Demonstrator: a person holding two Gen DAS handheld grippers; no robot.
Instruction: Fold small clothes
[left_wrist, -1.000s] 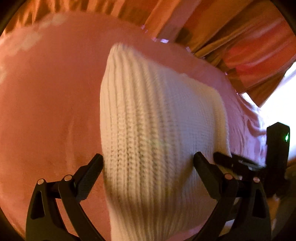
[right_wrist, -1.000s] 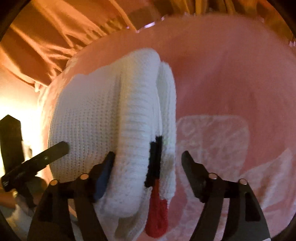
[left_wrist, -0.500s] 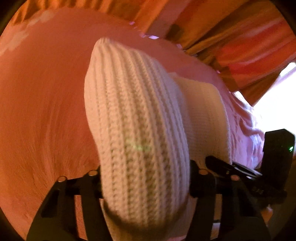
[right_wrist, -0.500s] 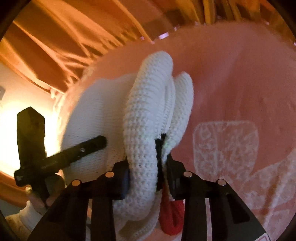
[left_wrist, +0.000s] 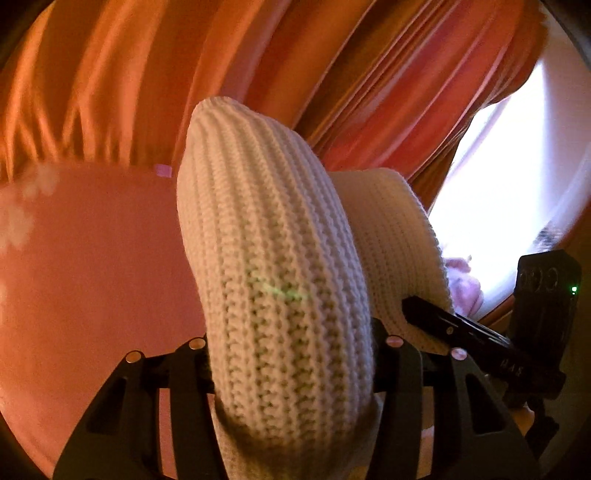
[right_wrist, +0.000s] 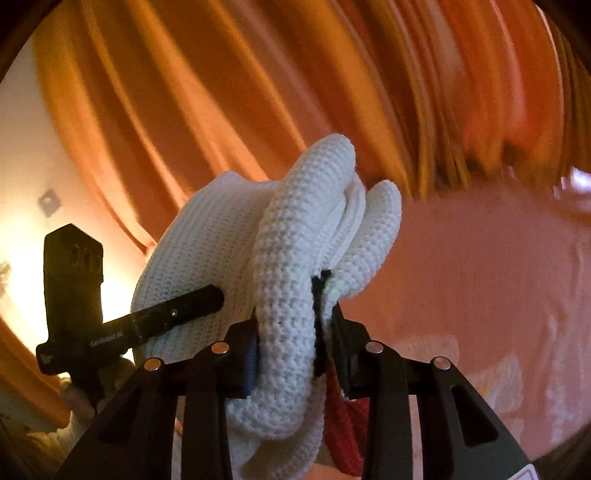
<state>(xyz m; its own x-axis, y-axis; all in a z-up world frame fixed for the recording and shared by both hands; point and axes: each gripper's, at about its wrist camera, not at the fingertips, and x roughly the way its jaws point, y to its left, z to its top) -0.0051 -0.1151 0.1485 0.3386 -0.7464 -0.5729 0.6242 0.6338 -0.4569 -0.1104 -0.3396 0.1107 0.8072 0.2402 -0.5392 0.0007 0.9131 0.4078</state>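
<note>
Behind hang orange curtains (right_wrist: 258, 92) above the pink bed (left_wrist: 92, 277). You hold one white knitted garment (left_wrist: 280, 280) lifted off the bed, one end per claw, so it can fold over. Your left gripper (left_wrist: 291, 347) and right gripper (right_wrist: 295, 332) are both clamped tight on bunched knit.

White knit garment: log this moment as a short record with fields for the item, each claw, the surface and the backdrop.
item: white knit garment, bunched, with black and red trim at one end
left claw: shut on the white knit garment
right claw: shut on the white knit garment
position: garment appears lifted, spanning between both claws
surface: pink bedspread with pale white pattern
backdrop: orange curtains; bright window at the edge
</note>
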